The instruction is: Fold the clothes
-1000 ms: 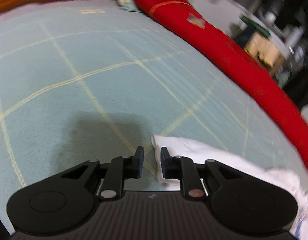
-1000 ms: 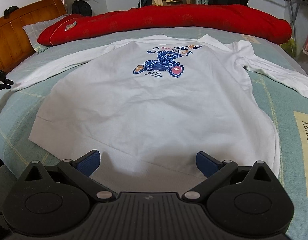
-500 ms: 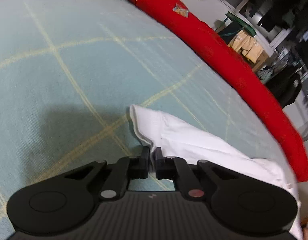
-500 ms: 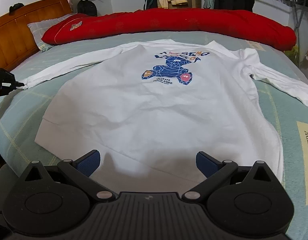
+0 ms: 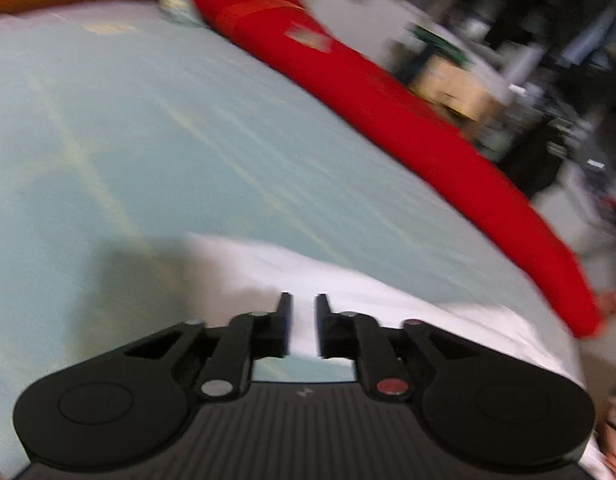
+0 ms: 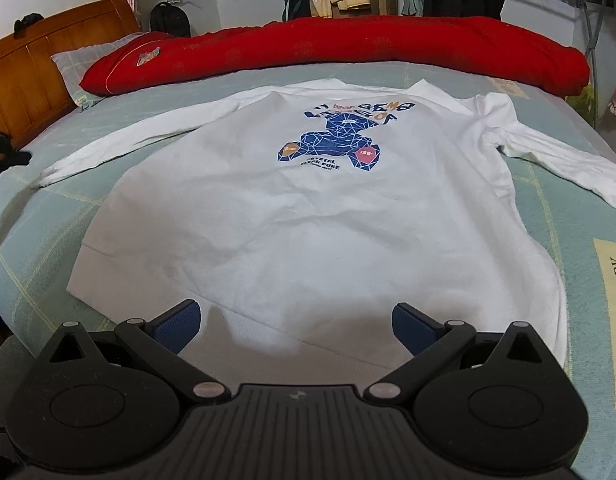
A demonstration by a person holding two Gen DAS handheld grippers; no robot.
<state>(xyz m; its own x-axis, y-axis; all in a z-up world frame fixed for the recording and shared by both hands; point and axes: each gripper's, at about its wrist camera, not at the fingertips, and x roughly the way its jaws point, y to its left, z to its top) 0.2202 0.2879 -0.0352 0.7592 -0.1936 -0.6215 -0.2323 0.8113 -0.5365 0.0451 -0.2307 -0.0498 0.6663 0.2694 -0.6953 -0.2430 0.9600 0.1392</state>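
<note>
Your right gripper hovers low in the frame with its fingers spread wide and nothing between them, just over the hem of the white sweatshirt, which lies flat across the bed. Expect it to be light, soft and floppy, so pinch a hem corner or cuff. Your left gripper is opening over the left sleeve, white cloth between its fingers. Bare sheet flanks both sides; the red bolster bounds the top.
</note>
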